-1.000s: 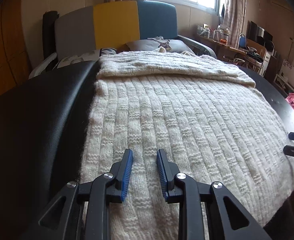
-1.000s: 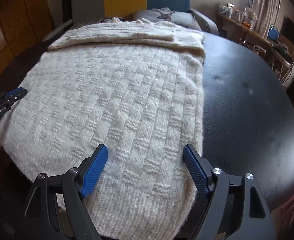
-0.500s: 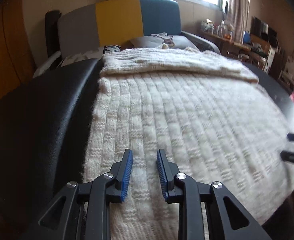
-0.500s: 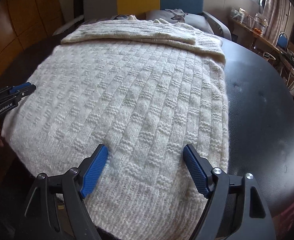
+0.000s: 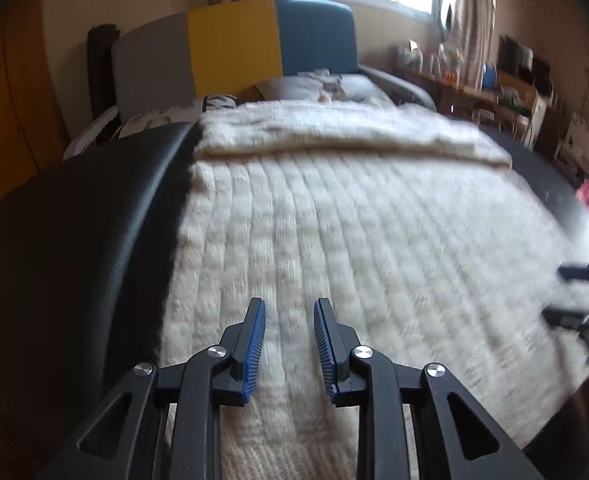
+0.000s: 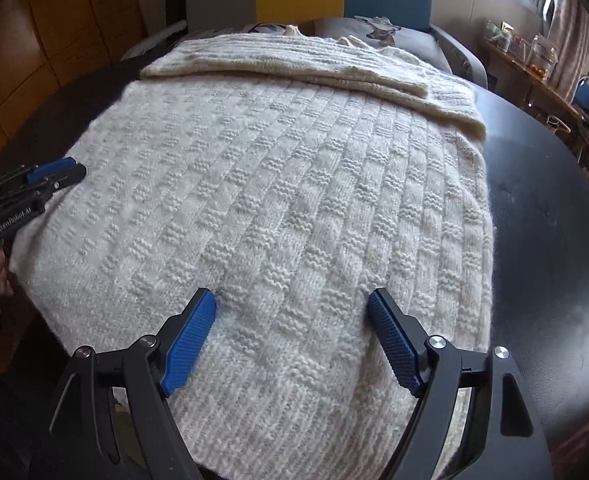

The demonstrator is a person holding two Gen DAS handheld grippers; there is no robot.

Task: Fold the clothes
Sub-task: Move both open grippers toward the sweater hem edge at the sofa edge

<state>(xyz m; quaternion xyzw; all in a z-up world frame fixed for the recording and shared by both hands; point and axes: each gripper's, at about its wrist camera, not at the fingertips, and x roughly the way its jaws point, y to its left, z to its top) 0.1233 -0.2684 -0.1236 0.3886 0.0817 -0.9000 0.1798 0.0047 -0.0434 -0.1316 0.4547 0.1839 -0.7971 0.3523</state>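
Over the cream sweater (image 6: 278, 184) | our left gripper (image 5: 289, 312) gapes narrowly, empty | our right gripper (image 6: 293, 300) spreads wide, empty

Left wrist view: looks forward and downward along the fingers of the left hand-held gripper (image 5: 289, 310), close above the near left part of a cream knitted sweater (image 5: 334, 240) on a black worktop (image 5: 74, 240), facing a grey, yellow and blue chair (image 5: 234, 48). Right wrist view: looks more steeply down between the fingers of the right hand-held gripper (image 6: 292, 300), close above the sweater's near hem. Both views share the sweater, the worktop and the chair; each shows the other gripper at its edge.
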